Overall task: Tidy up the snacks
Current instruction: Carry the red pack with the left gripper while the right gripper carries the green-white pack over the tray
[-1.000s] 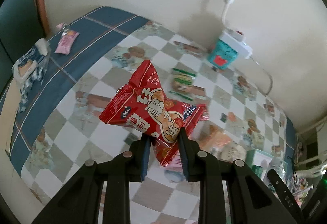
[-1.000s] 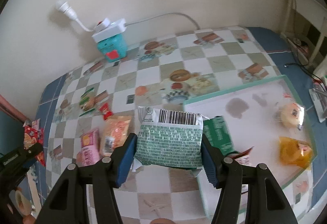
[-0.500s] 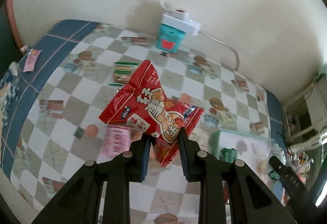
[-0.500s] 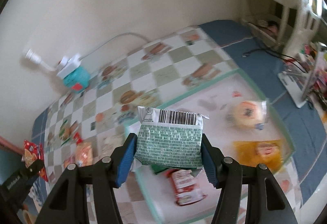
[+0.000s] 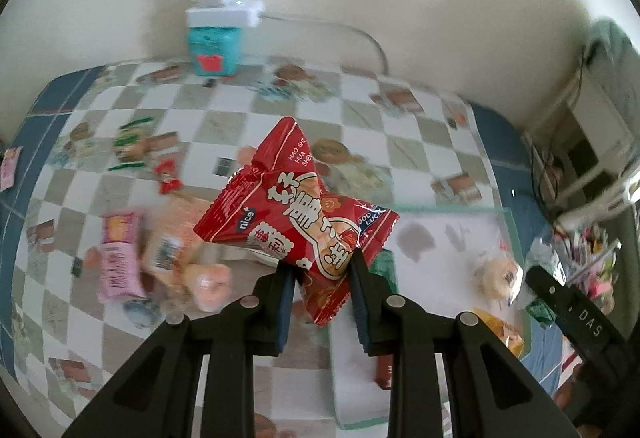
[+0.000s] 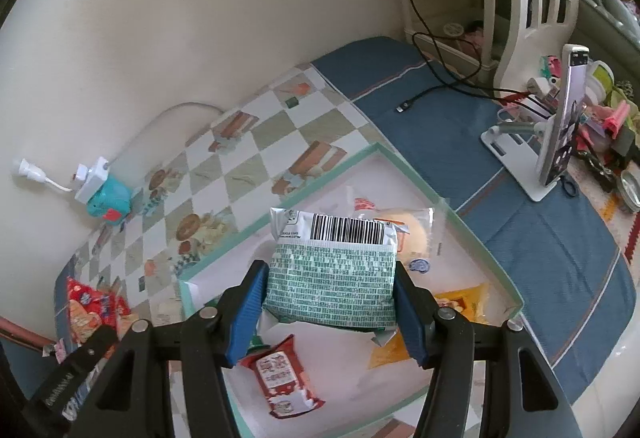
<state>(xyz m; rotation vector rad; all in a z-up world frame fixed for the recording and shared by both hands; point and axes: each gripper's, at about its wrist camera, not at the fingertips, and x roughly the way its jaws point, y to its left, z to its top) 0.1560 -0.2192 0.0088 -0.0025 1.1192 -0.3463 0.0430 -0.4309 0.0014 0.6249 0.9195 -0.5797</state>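
Left gripper pinches red packet – (over tray).

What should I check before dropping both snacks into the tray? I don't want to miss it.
1. Right tool grips green packet: ok.
2. Left tool grips red packet: ok.
3. Green packet over tray: ok.
4. Red packet over tray: cannot tell, it hangs near the tray's left edge.
5. Free room in tray: ok, bare floor shows between the snacks already inside.
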